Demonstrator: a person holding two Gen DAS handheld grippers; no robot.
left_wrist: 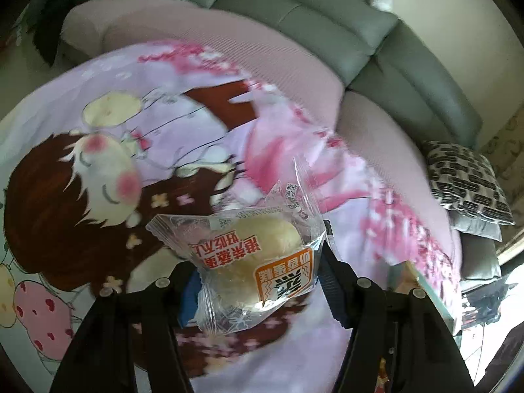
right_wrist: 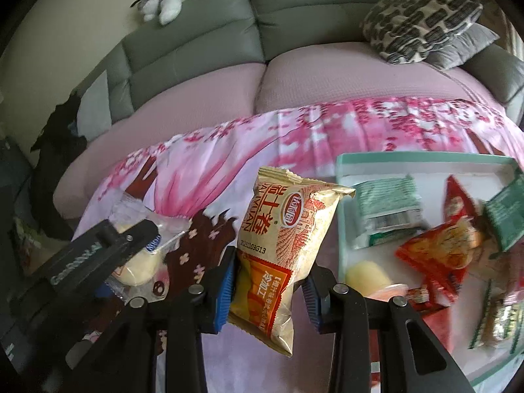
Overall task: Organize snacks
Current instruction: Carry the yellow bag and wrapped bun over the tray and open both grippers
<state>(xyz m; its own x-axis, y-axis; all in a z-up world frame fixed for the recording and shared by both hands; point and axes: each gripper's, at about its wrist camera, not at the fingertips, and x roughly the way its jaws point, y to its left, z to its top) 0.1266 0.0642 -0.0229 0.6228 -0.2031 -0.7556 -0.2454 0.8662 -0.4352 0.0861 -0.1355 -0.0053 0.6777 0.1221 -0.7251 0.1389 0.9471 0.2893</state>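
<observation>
Left gripper (left_wrist: 258,262) fingers clamped on a clear-wrapped pale round cake (left_wrist: 258,255) above the pink cartoon-print cloth (left_wrist: 131,114), right gripper (right_wrist: 267,288) fingers pinching a gold-and-orange snack packet (right_wrist: 281,245) beside the white tray's (right_wrist: 425,163) left edge, tray contents blurred, apparently more snack packets.

The left tongs (left_wrist: 258,262), black with blue pads, grip a clear-wrapped cake (left_wrist: 258,249), pale yellow with orange-and-white label and red lettering. The right tongs (right_wrist: 268,285), the same colours, grip a snack packet (right_wrist: 281,249), cream-gold above, orange below, with a red oval logo. The cloth (right_wrist: 203,163) is lilac with pink blossoms and a brown-haired cartoon girl. The tray (right_wrist: 360,160) is white, rimmed mint green. The sofa (right_wrist: 294,9) is grey-green, its cushion (right_wrist: 422,23) beige with black blotches.
</observation>
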